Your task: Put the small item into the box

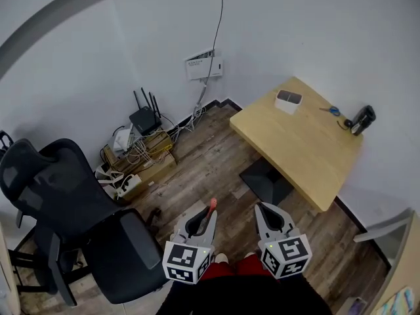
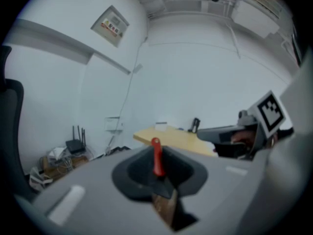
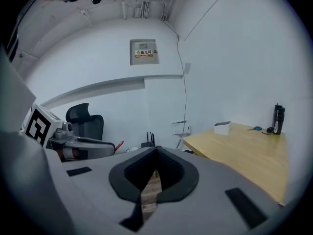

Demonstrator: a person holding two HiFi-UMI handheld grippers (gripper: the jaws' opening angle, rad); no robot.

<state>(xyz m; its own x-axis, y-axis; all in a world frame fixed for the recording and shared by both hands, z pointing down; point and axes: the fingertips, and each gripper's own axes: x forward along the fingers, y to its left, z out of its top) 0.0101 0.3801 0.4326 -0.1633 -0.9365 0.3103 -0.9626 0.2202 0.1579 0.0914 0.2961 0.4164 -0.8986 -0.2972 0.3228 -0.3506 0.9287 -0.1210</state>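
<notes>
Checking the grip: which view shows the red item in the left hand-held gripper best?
The left gripper view: the red item stands close up in the left hand-held gripper, jaws shut on it. The head view shows only its tip past the jaws; the right gripper view, a tiny red sliver.

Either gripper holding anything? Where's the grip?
The left gripper pinches the small red item by its lower end, top sticking out. The right gripper holds nothing.

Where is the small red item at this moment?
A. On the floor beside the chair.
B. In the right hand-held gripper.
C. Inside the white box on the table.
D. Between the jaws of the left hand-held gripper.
D: the red item stands clamped in the left hand-held gripper.
</notes>
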